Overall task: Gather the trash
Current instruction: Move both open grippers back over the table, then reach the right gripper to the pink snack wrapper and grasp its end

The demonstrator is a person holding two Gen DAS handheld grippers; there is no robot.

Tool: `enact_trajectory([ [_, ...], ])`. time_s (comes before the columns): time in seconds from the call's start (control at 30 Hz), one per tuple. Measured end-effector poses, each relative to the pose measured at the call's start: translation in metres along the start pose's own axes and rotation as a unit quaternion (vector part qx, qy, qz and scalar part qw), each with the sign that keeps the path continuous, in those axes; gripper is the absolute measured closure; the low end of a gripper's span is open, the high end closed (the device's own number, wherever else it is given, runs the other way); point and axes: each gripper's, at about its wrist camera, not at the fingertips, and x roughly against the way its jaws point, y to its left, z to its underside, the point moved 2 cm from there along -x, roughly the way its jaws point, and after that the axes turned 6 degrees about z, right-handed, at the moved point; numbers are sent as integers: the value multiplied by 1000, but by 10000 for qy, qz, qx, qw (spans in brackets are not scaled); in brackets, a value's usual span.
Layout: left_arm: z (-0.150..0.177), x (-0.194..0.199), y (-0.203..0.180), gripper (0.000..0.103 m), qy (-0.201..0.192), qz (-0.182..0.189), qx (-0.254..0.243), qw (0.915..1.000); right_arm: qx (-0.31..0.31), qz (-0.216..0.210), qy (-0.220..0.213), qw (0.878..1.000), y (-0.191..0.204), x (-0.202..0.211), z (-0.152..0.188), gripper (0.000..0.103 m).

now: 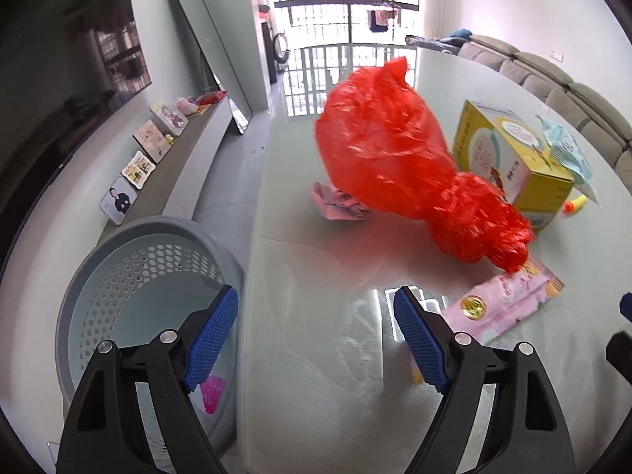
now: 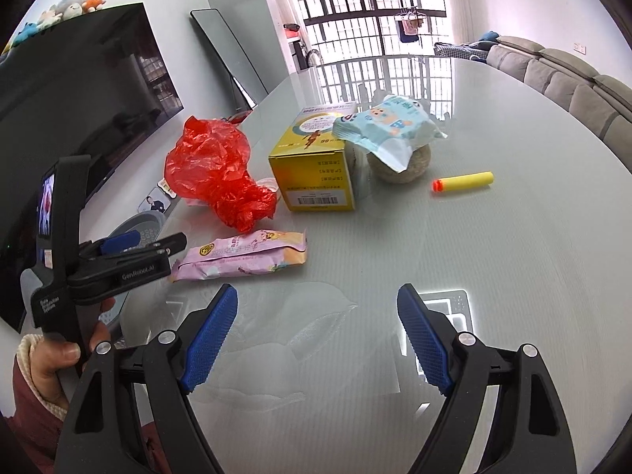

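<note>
1. My left gripper [image 1: 316,339] and right gripper [image 2: 318,339] were both spread wide, holding nothing.
2. A red plastic bag [image 1: 403,170] lay crumpled at the centre of the left view, on the glass table [image 1: 316,395].
3. A pink wrapper [image 2: 241,258] lay centre left in the right view.
4. Both looked light, soft and crinkly; I judged a bunched fold the best place to pinch.
5. The grey basket [image 1: 114,260] stood lower left.
</note>
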Motion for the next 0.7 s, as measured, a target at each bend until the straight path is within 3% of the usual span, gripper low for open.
enact_trajectory([
  [0.43, 32, 17, -56, 24, 245, 787, -358, 9960, -153, 91, -2, 9998, -7, 1, 1, 24],
  [0.7, 37, 26, -84, 24, 192, 979, -597, 9932, -279, 178, 69, 9994, -12, -3, 0, 24],
])
